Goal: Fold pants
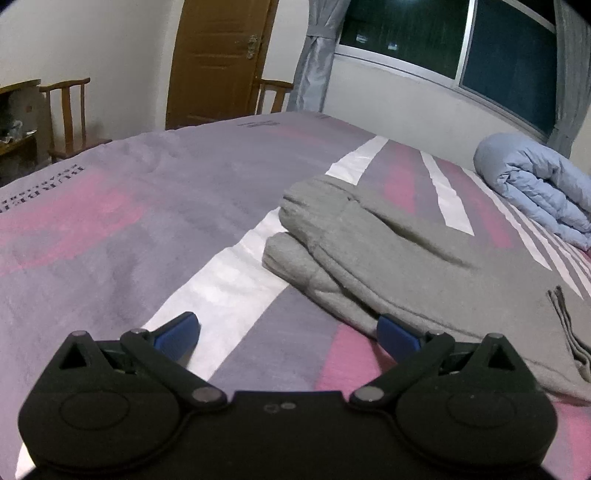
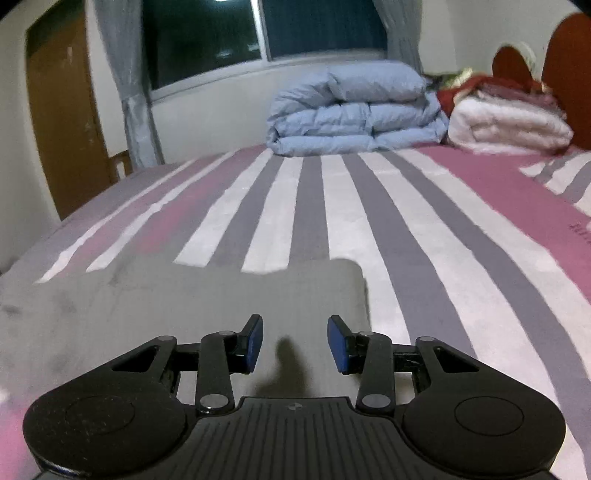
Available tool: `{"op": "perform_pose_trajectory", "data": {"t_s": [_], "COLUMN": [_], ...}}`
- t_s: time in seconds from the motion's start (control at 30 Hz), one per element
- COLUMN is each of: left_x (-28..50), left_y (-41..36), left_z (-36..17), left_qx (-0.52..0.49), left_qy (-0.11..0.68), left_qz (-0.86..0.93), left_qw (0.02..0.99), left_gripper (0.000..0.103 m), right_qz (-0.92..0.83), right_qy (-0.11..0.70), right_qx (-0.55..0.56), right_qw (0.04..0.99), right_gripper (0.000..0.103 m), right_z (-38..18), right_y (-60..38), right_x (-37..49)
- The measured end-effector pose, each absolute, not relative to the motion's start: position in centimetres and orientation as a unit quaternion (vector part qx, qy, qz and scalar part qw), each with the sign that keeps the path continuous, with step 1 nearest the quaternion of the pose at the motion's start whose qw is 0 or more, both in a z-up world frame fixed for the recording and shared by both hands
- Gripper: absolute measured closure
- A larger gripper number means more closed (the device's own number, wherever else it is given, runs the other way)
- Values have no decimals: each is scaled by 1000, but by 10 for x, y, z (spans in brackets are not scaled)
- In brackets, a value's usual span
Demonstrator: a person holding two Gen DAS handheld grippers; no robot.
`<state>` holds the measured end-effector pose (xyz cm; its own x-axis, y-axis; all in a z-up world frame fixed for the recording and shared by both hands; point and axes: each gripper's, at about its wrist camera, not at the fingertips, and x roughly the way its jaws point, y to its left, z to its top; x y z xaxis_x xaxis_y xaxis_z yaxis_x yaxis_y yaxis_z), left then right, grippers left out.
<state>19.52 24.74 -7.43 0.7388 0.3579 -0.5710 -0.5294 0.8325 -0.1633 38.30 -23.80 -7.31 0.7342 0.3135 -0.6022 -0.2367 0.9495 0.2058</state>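
I am holding my left gripper [image 1: 288, 332] wide open and empty beside the folded grey pants [image 1: 388, 236], while my right gripper [image 2: 295, 343] is hovering part-open, empty, over them on the striped bed [image 2: 406, 221].

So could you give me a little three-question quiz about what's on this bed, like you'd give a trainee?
1. True or false: the left tool is gripping the gray pants.
2. Which colour is the folded duvet under the window? A) red B) light blue C) green
3. Fill in: the right tool hovers over the pants with its fingers ____.

Key:
1. False; its fingers are spread and hold nothing.
2. B.
3. Open.
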Motion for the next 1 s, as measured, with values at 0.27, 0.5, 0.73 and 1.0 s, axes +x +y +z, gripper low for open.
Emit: {"op": "perform_pose_trajectory", "data": {"t_s": [0.27,0.5,0.73,1.0], "left_x": [216,220,209,202], "left_y": [242,241,243,242], "left_z": [-75,-77,-75,-72], "left_qx": [-141,-141,-159,-182], "left_qy": [274,279,269,255], "left_qz": [245,245,235,205], "left_qw": [919,918,920,927], "left_gripper": [6,6,6,7], "right_qz": [116,177,125,34], "right_qy": [354,305,218,227], "right_qx": [79,82,-63,54], "right_qw": [924,932,966,972], "right_gripper": [29,28,11,11], "right_z": [-79,-77,-75,-71], "right_y": [-246,-216,-170,-284], "right_x": [428,370,329,318]}}
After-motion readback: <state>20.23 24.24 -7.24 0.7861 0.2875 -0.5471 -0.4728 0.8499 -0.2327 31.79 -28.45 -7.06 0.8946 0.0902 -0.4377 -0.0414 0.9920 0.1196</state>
